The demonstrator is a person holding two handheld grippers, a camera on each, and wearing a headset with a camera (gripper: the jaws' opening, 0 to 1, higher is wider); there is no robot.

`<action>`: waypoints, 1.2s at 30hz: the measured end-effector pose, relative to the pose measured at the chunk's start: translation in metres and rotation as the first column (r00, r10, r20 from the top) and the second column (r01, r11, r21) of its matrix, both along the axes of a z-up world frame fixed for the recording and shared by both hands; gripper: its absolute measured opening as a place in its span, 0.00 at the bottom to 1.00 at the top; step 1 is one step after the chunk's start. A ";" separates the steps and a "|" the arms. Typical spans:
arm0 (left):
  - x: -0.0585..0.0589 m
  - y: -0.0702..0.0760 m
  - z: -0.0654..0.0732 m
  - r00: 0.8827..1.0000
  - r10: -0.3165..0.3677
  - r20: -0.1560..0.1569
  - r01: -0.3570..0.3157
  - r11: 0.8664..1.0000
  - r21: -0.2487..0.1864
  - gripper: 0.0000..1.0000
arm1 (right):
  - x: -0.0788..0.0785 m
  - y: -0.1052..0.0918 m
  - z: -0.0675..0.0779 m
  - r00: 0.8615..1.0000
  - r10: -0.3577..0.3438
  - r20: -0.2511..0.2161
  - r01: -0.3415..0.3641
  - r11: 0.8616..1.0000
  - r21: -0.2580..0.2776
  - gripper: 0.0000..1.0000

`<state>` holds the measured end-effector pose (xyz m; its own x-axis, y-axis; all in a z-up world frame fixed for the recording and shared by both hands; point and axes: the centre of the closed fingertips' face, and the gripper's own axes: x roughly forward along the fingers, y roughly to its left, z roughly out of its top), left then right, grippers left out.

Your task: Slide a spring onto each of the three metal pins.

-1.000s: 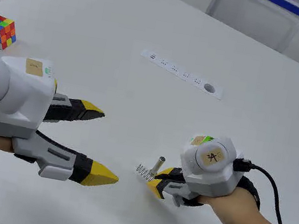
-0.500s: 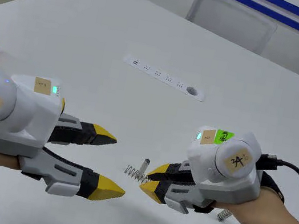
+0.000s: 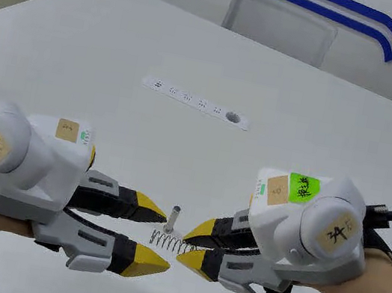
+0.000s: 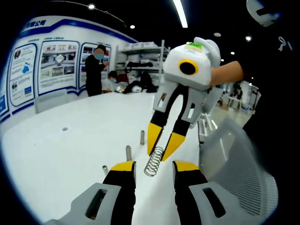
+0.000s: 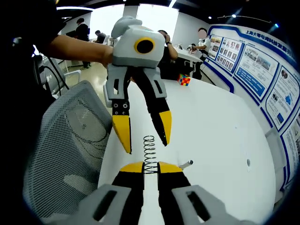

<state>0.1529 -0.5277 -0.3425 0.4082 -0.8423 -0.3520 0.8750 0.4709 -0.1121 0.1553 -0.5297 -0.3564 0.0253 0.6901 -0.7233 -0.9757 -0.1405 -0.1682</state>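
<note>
Spring [image 3: 168, 242] hangs level above the white table [image 3: 122, 50], just on the person's side of the upright metal pin [image 3: 172, 218].

Right gripper [image 3: 192, 244]: jaws almost closed, pinching one end of the spring. The right gripper view shows the same grip [image 5: 150, 168], with the coil [image 5: 149, 152] reaching forward.

Left gripper [image 3: 162, 241]: jaws wide apart, holding nothing. The spring's free end sits between its yellow tips beside the pin, and I cannot tell whether it touches them.

Left gripper view: row of three pins [image 4: 128, 152], all upright on the table.
</note>
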 end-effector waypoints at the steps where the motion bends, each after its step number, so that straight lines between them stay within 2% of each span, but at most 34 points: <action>1: 0.000 0.000 0.000 1.000 -0.004 0.003 0.004 1.000 0.003 0.31 | 0.000 0.000 0.001 1.000 0.000 0.001 0.000 1.000 0.002 0.11; 5: -0.003 -0.003 0.000 1.000 -0.028 0.005 0.027 1.000 0.012 0.25 | -0.001 -0.001 0.005 1.000 0.006 0.002 -0.006 1.000 0.012 0.11; 12: -0.004 -0.006 0.000 0.999 -0.043 0.004 0.043 0.999 0.019 0.13 | -0.007 -0.003 0.004 0.999 0.047 0.015 -0.047 0.999 -0.005 0.11; 17: -0.008 -0.007 0.000 0.998 -0.058 -0.001 0.058 0.998 0.017 0.12 | -0.009 -0.003 0.006 0.998 0.063 0.015 -0.063 0.998 -0.001 0.11; 19: -0.008 -0.007 0.001 0.998 -0.063 0.021 0.062 0.998 0.024 0.12 | -0.009 -0.003 0.007 0.997 0.075 0.021 -0.075 0.997 0.002 0.11; 20: -0.008 -0.007 0.002 0.997 -0.064 0.041 0.063 0.998 0.029 0.11 | -0.008 -0.002 0.008 0.994 0.096 0.042 -0.096 0.995 0.004 0.11; 21: -0.008 -0.007 0.003 0.997 -0.066 0.046 0.065 0.997 0.030 0.11 | -0.007 -0.002 0.009 0.993 0.106 0.050 -0.107 0.994 0.006 0.11; 25: -0.007 -0.007 0.006 0.993 -0.074 0.088 0.071 0.997 0.039 0.10 | -0.007 -0.002 0.012 0.991 0.122 0.054 -0.123 0.992 0.018 0.11; 33: -0.007 -0.006 0.010 0.993 -0.076 0.088 0.074 0.997 0.025 0.10 | -0.002 -0.004 0.011 0.993 0.109 0.038 -0.110 0.994 0.027 0.14; 35: -0.008 -0.006 0.011 0.993 -0.076 0.087 0.074 0.997 0.026 0.10 | -0.002 -0.004 0.012 0.995 0.095 0.006 -0.095 0.995 0.039 0.14; 36: -0.007 -0.005 0.011 0.993 -0.074 0.088 0.072 0.997 0.027 0.10 | -0.001 -0.004 0.012 0.996 0.094 0.007 -0.095 0.995 0.044 0.13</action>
